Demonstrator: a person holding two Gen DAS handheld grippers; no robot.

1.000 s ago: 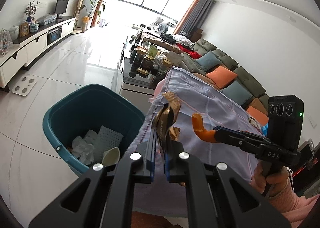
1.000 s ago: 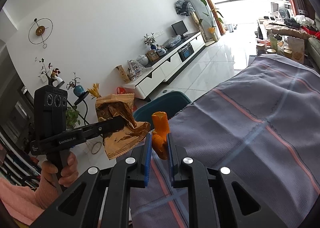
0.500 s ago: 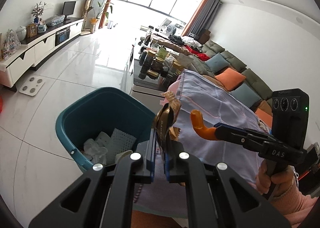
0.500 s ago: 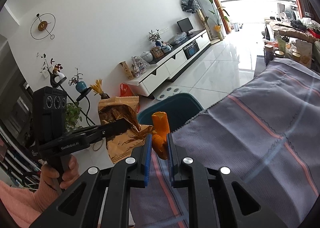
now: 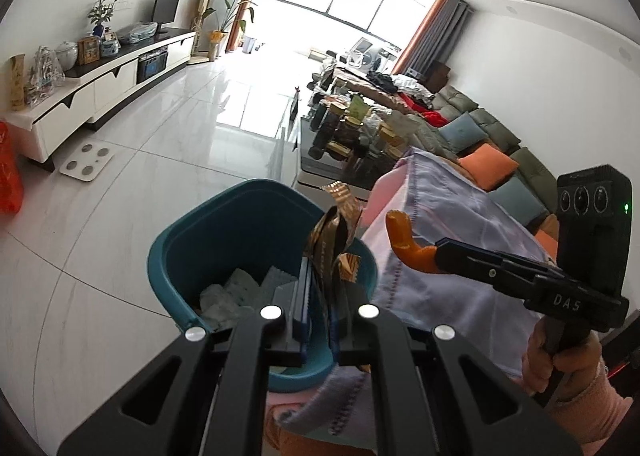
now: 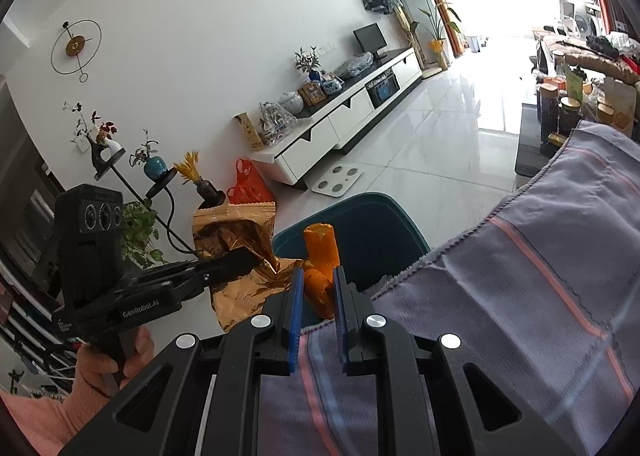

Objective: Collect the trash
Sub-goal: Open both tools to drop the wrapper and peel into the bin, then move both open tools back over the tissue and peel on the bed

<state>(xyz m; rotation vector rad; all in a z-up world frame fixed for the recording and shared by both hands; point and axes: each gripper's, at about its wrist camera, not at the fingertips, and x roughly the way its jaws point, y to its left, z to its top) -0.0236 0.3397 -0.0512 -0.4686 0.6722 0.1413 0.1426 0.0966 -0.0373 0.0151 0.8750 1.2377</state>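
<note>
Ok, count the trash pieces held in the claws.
2: a gold wrapper in the left claw, an orange peel in the right claw. None seem hidden.

The bin [image 5: 184, 252] was teal, with white crumpled paper [image 5: 232, 292] inside. The wrapper [image 6: 236, 240] was shiny gold and copper-brown. The peel [image 6: 320, 268] was bright orange. The cloth [image 6: 520, 296] over the surface was grey-lilac, crossed by pink and pale blue stripes. Both grippers were black, the right gripper [image 6: 316, 296] with blue pads. The floor [image 5: 160, 136] was glossy white tile. A sleeve [image 6: 48, 408] was pink.
</note>
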